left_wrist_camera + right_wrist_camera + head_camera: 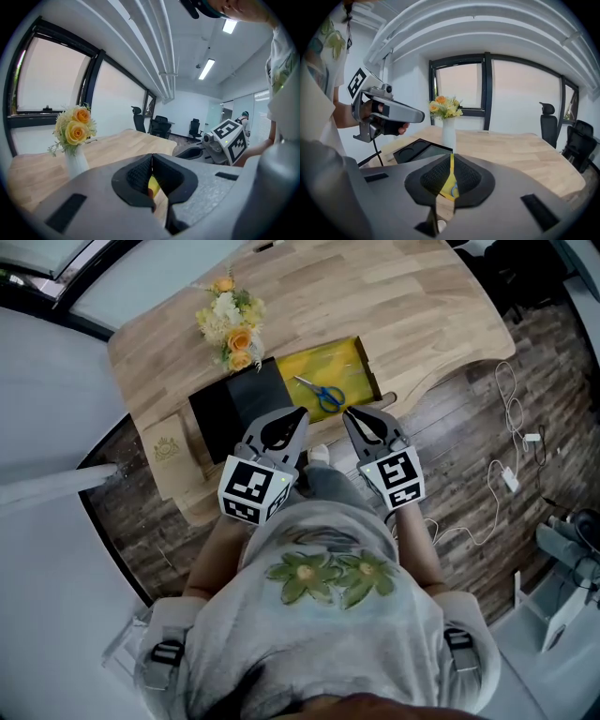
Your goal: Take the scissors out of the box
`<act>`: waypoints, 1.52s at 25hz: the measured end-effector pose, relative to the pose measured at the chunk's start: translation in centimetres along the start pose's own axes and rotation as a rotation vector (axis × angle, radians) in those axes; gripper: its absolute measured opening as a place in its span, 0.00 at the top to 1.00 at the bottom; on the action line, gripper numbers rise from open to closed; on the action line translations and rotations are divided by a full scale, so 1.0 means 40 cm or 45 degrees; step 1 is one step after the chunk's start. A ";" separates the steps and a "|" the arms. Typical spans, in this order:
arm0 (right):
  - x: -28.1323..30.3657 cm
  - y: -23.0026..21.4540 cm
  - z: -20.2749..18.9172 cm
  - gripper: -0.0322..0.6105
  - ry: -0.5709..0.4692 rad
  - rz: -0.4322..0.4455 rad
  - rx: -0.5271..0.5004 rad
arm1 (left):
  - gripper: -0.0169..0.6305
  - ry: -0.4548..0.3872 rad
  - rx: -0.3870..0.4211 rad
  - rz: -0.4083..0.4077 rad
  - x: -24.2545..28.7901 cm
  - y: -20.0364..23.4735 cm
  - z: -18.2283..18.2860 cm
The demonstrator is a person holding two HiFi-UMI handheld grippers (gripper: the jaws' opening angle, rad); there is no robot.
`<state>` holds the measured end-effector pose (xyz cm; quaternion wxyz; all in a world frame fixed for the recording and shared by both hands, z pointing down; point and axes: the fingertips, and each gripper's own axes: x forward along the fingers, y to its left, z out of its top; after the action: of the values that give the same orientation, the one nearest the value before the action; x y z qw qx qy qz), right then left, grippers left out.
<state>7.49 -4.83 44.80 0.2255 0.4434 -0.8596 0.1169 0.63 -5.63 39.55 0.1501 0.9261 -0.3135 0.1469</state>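
Note:
The scissors (322, 392) have blue handles and lie in an open box (354, 360) lined in yellow, near the wooden table's front edge. Both grippers hover side by side just short of that box, pointing at it. My left gripper (302, 414) is shut and empty, its tips near the box's near left corner. My right gripper (346, 414) is also shut and empty, just right of the scissors' handles. In the left gripper view the jaws (152, 157) meet, with yellow lining showing below. The right gripper view shows its jaws (451, 157) closed, with yellow lining and a bit of blue handle behind.
A black lid (239, 404) lies left of the box. A vase of yellow flowers (232, 329) stands behind it. A small beige carton (169, 454) sits at the table's left end. White cables (511, 474) trail on the floor to the right. Office chairs (548, 126) stand beyond the table.

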 end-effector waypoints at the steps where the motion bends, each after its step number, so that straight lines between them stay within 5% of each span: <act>1: 0.009 -0.009 -0.008 0.94 0.023 0.012 -0.003 | 0.96 0.003 -0.005 0.011 0.007 0.008 0.001; 14: 0.148 -0.069 -0.121 0.93 0.257 0.204 -0.035 | 0.96 0.036 -0.067 0.162 0.079 0.110 -0.021; 18: 0.183 -0.065 -0.162 0.82 0.337 0.269 -0.061 | 0.96 0.052 -0.085 0.186 0.095 0.127 -0.036; 38: 0.312 -0.061 -0.283 0.80 0.613 0.375 -0.093 | 0.96 0.074 -0.154 0.279 0.122 0.188 -0.068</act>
<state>6.41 -10.56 60.81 0.4196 0.2646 -0.8401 0.2195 -0.86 -12.95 45.23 0.1975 0.8709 -0.4167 0.1700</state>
